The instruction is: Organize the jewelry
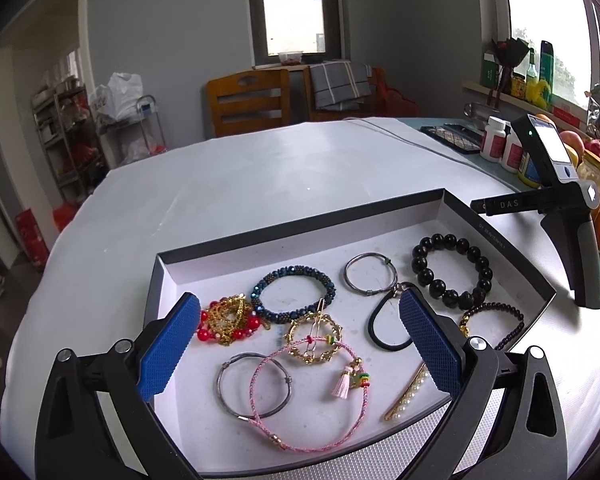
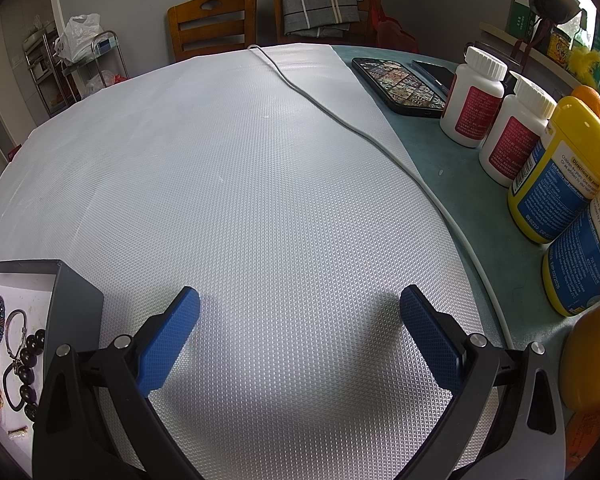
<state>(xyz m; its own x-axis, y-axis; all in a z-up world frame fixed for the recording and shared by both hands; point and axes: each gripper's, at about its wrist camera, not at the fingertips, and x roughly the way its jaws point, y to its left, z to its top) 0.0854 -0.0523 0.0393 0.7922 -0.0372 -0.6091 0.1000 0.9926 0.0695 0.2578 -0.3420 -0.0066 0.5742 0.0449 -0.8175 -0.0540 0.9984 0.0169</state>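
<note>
Two wide-open empty claws, left claw over tray, pearl clip lying diagonally.

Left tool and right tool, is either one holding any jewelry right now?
No. The left tool is open above the box, and the right tool is open over the mat.

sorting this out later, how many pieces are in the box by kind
Beaded bracelets: 4 (blue bead bracelet, black large-bead bracelet, dark small-bead bracelet, red-and-gold bead bracelet)
Plain silver metal bangles: 2 ()
Gold charm bracelet: 1
Pink braided cord bracelet with tassel: 1
Black elastic hair tie: 1
Hair clips: 2 (pearl clip, thin gold clip)
Total: 11
</note>
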